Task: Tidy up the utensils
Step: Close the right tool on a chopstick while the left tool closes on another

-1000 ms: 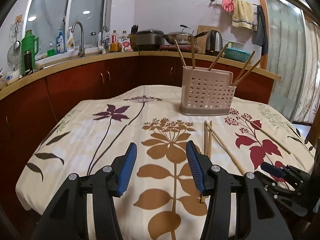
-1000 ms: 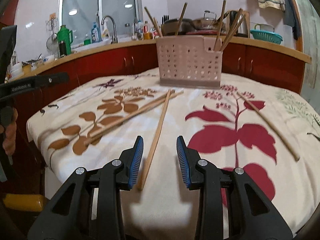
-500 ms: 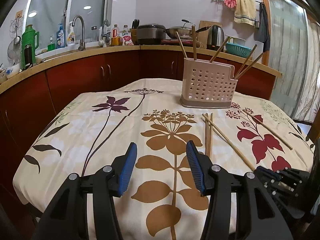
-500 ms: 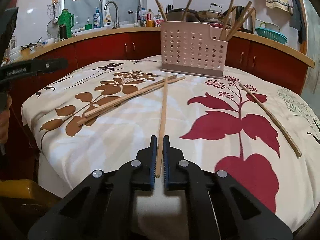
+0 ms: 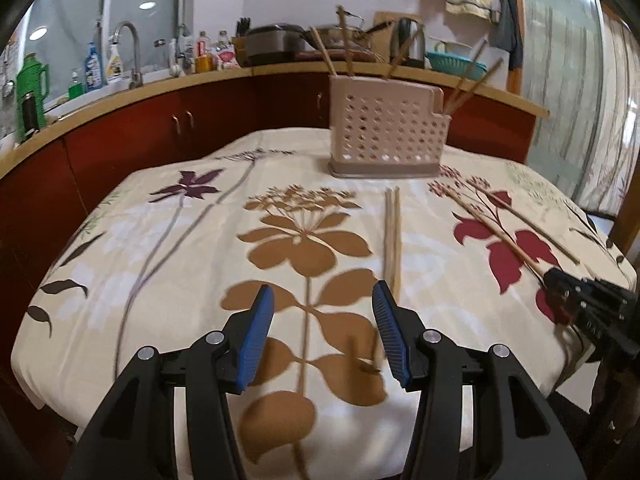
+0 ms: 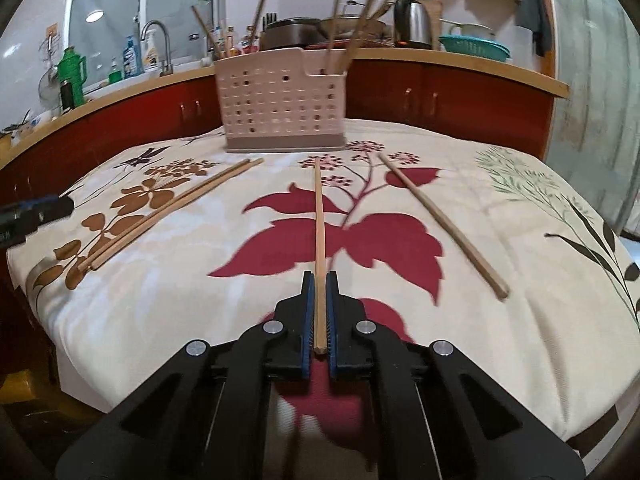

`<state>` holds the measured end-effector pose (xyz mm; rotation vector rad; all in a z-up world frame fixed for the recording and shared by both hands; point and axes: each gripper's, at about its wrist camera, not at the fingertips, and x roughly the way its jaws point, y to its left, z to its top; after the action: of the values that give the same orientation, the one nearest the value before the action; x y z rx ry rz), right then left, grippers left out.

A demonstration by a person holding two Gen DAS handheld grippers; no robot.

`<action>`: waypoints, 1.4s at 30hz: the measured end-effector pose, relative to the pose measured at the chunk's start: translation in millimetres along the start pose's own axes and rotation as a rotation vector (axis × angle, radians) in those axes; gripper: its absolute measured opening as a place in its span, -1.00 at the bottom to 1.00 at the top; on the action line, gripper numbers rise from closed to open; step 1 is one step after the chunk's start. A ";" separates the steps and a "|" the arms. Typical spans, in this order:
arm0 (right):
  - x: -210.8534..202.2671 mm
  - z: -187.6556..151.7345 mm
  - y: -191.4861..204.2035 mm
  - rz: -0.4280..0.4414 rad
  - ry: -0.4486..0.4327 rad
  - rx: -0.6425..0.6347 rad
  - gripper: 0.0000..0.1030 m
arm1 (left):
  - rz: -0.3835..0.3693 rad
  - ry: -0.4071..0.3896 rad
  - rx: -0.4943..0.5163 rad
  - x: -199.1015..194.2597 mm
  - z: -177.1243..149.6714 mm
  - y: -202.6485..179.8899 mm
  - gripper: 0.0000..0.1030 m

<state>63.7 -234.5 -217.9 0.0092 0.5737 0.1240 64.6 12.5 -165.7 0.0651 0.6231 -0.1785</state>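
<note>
nearest, the right gripper [image 6: 319, 312] has its blue-padded fingers [image 6: 307, 312] clenched on one long wooden chopstick [image 6: 319, 220], which points toward the perforated beige plastic utensil holder [image 6: 282, 102] at the far side of the floral-clothed table [image 6: 520, 340]. the left gripper [image 5: 322, 332] hovers released, nothing between its fingers. a pair of wooden chopsticks [image 5: 392, 236] lies in front of the holder, a single loose chopstick [image 6: 440, 220] to its right; more stand inside it.

floral tablecloth [image 5: 168, 264] | green thermos [image 5: 31, 84] | kettle [image 6: 412, 24] | teal basket [image 6: 476, 46] | tap [image 5: 130, 46]
</note>
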 end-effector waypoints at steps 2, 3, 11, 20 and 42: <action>0.1 0.1 -2.2 0.004 0.001 0.007 -0.88 | -0.006 0.017 0.022 2.5 -2.4 -7.1 -0.01; 0.2 0.0 -3.1 0.007 0.000 0.009 -0.88 | -0.007 0.027 0.029 3.9 -3.1 -9.2 -0.02; 0.8 0.6 -5.3 0.025 -0.004 0.023 -0.88 | -0.013 0.094 0.049 9.6 -6.1 -13.1 -0.02; 1.3 0.4 -3.5 0.028 0.003 0.021 -0.88 | -0.028 0.182 0.058 20.4 -11.8 -13.3 -0.03; 4.4 0.1 -8.7 0.033 0.008 0.041 -0.88 | -0.067 0.198 0.124 42.2 -3.3 -18.6 -0.68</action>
<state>68.5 -242.6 -220.5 0.0578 0.5839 0.1442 92.9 -11.5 -193.2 0.1835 0.8120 -0.2780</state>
